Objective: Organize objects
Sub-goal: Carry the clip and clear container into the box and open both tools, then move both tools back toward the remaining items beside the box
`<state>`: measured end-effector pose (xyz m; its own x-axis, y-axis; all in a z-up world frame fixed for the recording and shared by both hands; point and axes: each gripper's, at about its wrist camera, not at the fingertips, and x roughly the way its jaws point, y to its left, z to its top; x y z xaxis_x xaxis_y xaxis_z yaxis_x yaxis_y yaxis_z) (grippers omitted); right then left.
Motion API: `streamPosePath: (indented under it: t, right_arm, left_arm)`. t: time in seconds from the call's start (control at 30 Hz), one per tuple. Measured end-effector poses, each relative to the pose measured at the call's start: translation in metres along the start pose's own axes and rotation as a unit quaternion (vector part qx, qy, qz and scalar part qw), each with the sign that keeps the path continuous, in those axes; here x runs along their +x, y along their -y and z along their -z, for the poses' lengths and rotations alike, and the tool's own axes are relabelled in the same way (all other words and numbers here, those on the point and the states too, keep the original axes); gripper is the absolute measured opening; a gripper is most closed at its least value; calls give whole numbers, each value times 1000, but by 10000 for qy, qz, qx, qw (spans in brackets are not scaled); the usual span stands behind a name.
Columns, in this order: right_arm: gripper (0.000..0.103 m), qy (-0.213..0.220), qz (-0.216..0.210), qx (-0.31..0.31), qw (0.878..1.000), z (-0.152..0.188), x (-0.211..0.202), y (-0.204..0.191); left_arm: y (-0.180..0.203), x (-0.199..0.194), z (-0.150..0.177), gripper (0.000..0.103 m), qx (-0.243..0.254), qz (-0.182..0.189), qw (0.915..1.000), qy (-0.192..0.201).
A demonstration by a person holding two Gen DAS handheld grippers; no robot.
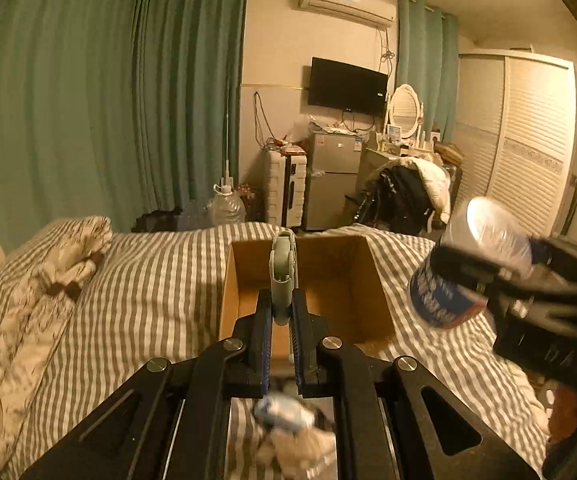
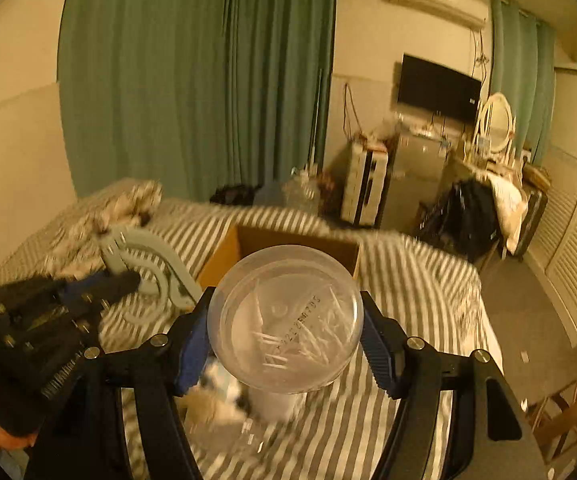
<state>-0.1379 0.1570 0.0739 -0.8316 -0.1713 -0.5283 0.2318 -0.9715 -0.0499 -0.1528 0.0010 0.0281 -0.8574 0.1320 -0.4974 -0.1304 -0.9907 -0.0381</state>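
An open cardboard box [image 1: 340,276] sits on the striped bed, also in the right wrist view [image 2: 248,240]. My left gripper [image 1: 282,308] is shut on a pale grey-green plastic hanger-like piece [image 1: 283,268], held over the box's near edge; from the right wrist view the piece [image 2: 144,256] is to the box's left. My right gripper [image 2: 286,332] is shut on a clear round tub of cotton swabs [image 2: 286,316], held above the bed in front of the box. In the left wrist view the tub [image 1: 464,272] with its blue label is right of the box.
Small blurred items [image 1: 288,420] lie on the bed [image 1: 148,288] under the grippers. A patterned pillow [image 1: 48,276] is at the left. Beyond the bed are green curtains, a water jug [image 1: 226,206], a suitcase, a small fridge [image 1: 332,184] and a wardrobe.
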Motion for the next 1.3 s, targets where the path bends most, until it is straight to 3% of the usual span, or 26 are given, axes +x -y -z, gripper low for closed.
streamPosePath:
  t: [0.1, 0.27, 0.4, 0.6, 0.63, 0.7, 0.73, 0.77, 0.93, 1.1, 1.3]
  right_arm:
    - [66, 111, 3, 54, 9999, -25, 29, 11]
    - [66, -15, -149, 188, 9997, -38, 88, 21]
    - [66, -256, -228, 302, 9990, -32, 140, 31]
    - [68, -374, -372, 417, 9977, -9, 172, 39]
    - [76, -311, -372, 395, 9980, -7, 172, 40]
    - [87, -149, -312, 407, 9986, -5, 166, 39]
    - [87, -67, -313, 424, 9986, -6, 161, 41]
    - [88, -5, -343, 450, 9984, -8, 153, 44]
    - [91, 130, -255, 395, 9988, -22, 106, 54]
    - [94, 228, 13, 216, 9995, -30, 40, 63]
    - [99, 165, 279, 83, 9994, -7, -25, 61]
  left_arm:
    - [4, 31, -9, 8, 97, -58, 9999, -77]
    - [2, 82, -11, 8, 161, -138, 9994, -288]
    - [-1, 119, -3, 8, 218, -155, 9984, -495]
    - [-13, 144, 6, 11, 161, -66, 9973, -720]
    - [-14, 143, 6, 12, 149, -80, 9973, -721]
    - [-14, 140, 4, 29, 180, -144, 9970, -738]
    - [-13, 136, 3, 55, 200, -224, 9969, -733]
    - [-10, 129, 2, 74, 215, -339, 9968, -684]
    - [-2, 87, -5, 77, 234, -407, 9974, -539]
    - [9, 37, -5, 87, 112, -445, 9978, -479]
    - [16, -6, 20, 87, -74, -405, 9974, -590]
